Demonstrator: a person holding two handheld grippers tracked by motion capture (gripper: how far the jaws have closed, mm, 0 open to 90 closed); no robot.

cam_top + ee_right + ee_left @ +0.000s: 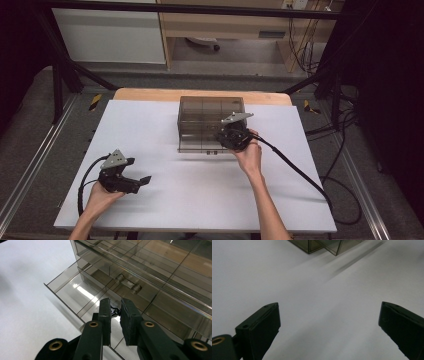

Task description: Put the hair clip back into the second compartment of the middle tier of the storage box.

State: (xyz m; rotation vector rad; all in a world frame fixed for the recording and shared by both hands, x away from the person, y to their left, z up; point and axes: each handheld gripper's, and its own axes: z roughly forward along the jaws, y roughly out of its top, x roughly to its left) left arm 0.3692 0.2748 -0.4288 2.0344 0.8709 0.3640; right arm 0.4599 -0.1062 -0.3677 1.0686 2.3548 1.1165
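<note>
A smoky clear drawer box (210,117) stands on the white table top (165,200), toward the back middle. Its bottom drawer (72,287) is pulled out a little toward me. My right gripper (227,142) is at the front of that drawer, and in the right gripper view its jaws (115,312) stand nearly together, shut on the drawer's small handle at the front wall. The handle of the drawer above (127,284) is free. My left gripper (142,181) rests low at the front left, open (329,317), nothing between its fingers.
The box's corner (322,246) lies far ahead of the left gripper. A cable (295,167) trails from the right gripper across the table's right side. The table's wooden back edge (150,94) runs behind the box. Black frame posts stand around the table.
</note>
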